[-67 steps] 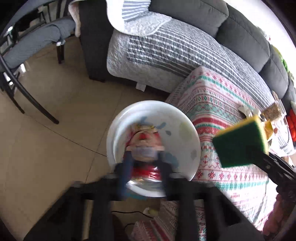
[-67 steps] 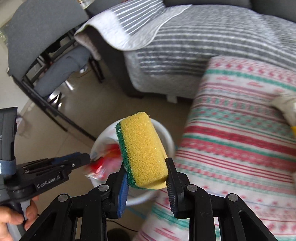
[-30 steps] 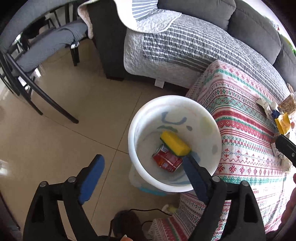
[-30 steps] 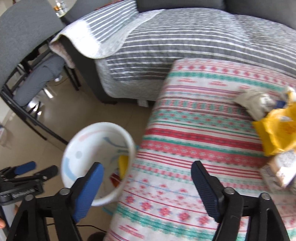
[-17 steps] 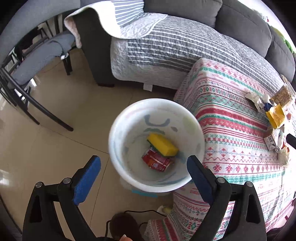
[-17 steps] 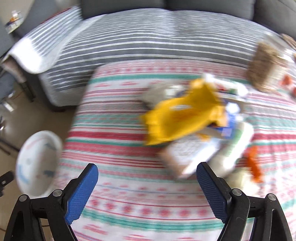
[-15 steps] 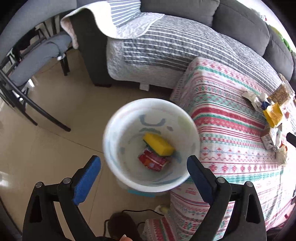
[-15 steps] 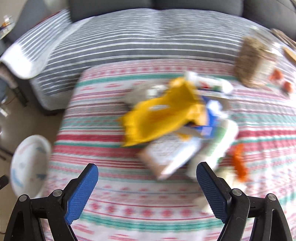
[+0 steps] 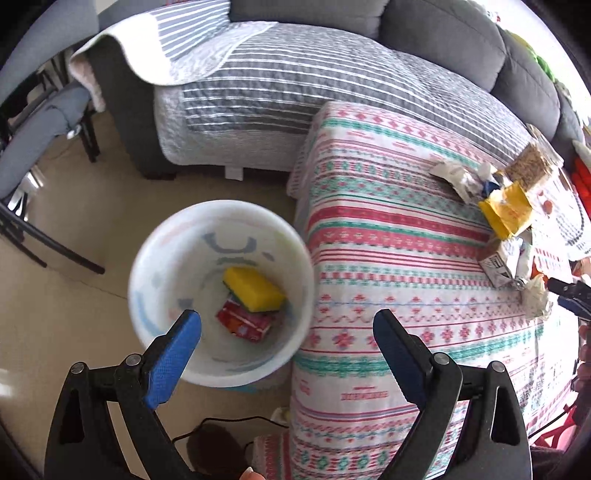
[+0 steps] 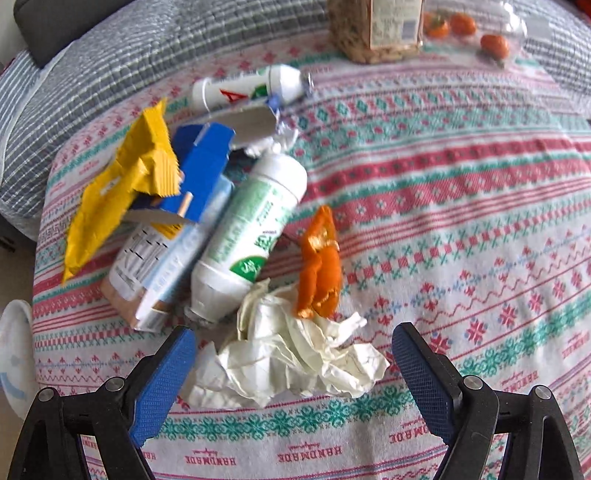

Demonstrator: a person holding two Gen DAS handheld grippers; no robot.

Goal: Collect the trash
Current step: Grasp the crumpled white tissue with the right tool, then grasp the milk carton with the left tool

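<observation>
A white bin [image 9: 147, 280] stands on the floor beside the table; a yellow sponge [image 9: 255, 288] and a red wrapper [image 9: 243, 325] lie in it. My left gripper [image 9: 286, 347] hangs open above the bin's right rim, holding nothing. My right gripper [image 10: 293, 363] is open just over a crumpled white paper [image 10: 291, 358] on the patterned tablecloth [image 10: 461, 229]. Behind the paper lie orange peel [image 10: 319, 266], a white and green bottle [image 10: 251, 236], a carton [image 10: 166, 251], a blue box [image 10: 201, 170], a yellow wrapper [image 10: 118, 188] and a second white bottle [image 10: 247, 86].
A grey sofa with a striped blanket [image 9: 280, 81] runs behind the table. A dark chair [image 9: 33, 122] stands on the floor at left. A bag of grains [image 10: 373, 29] and small orange fruits [image 10: 465, 29] sit at the table's far side. A cable [image 9: 229, 424] lies on the floor.
The sponge and the red wrapper were dropped into the bin and both grippers opened. My right gripper then swung right across the table to the trash pile and now hovers over the crumpled paper.
</observation>
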